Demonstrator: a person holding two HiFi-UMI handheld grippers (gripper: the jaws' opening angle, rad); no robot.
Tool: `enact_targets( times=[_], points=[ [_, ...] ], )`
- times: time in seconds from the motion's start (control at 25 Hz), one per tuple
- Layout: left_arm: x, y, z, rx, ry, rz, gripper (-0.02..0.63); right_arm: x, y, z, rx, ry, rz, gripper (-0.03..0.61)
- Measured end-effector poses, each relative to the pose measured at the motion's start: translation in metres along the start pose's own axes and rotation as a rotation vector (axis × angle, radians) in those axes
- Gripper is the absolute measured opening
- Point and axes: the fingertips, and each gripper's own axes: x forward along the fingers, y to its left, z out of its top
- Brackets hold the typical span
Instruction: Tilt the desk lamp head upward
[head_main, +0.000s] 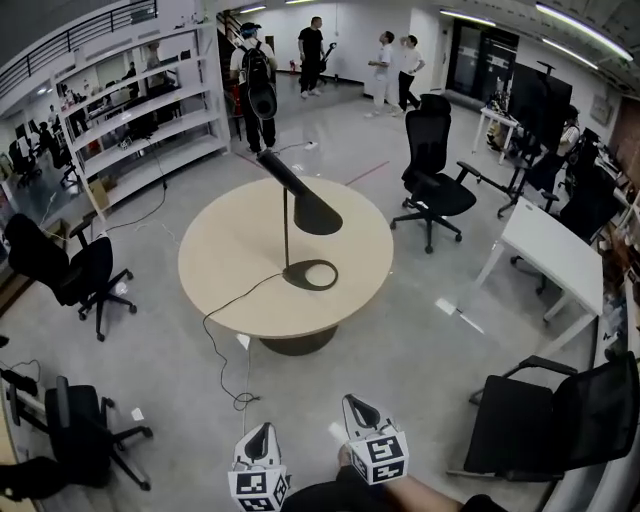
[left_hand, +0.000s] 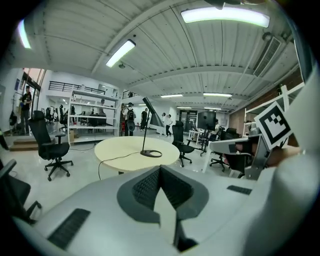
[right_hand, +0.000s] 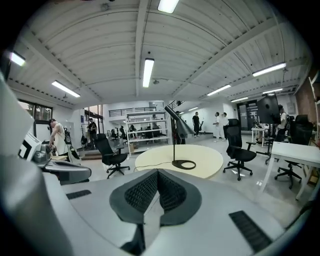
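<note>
- One lamp (head_main: 300, 200) stands near the middle of one round desk (head_main: 225, 260).
- It is likely rigid metal with a stiff hinge; grasp the cone head and steady the stem.
- The left hand-held gripper (head_main: 262, 432) and the right hand-held gripper (head_main: 357, 405) are both closed and empty, well short of the desk.

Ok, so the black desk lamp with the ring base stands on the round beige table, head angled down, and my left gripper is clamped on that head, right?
Not the last part. The head view shows the left gripper shut on nothing, with floor between it and the round beige table. The black desk lamp does stand there, head angled down.
</note>
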Motion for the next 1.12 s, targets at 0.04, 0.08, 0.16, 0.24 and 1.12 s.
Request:
enact_targets(
  times=[0.04,0.08,0.16,0.24,1.12],
  points=[
    [0.019,-0.009,0.009,0.009,-0.003,0.01,0.046,0.011,-0.019,0.007,0.0,-0.01,0.014,0.015],
    [0.038,-0.018,0.018,0.019,-0.004,0.018,0.046,0.021,-0.038,0.013,0.0,-0.018,0.027,0.015],
    [0.072,-0.035,0.033,0.036,0.002,0.028,0.046,0.042,-0.068,0.023,-0.002,-0.027,0.051,0.015],
    [0.102,-0.051,0.042,0.052,0.01,0.029,0.046,0.059,-0.091,0.03,-0.009,-0.033,0.078,0.015],
    [0.336,0.024,0.209,0.109,-0.124,-0.084,0.046,0.24,-0.198,0.107,0.086,-0.04,-0.021,0.015]
  ],
)
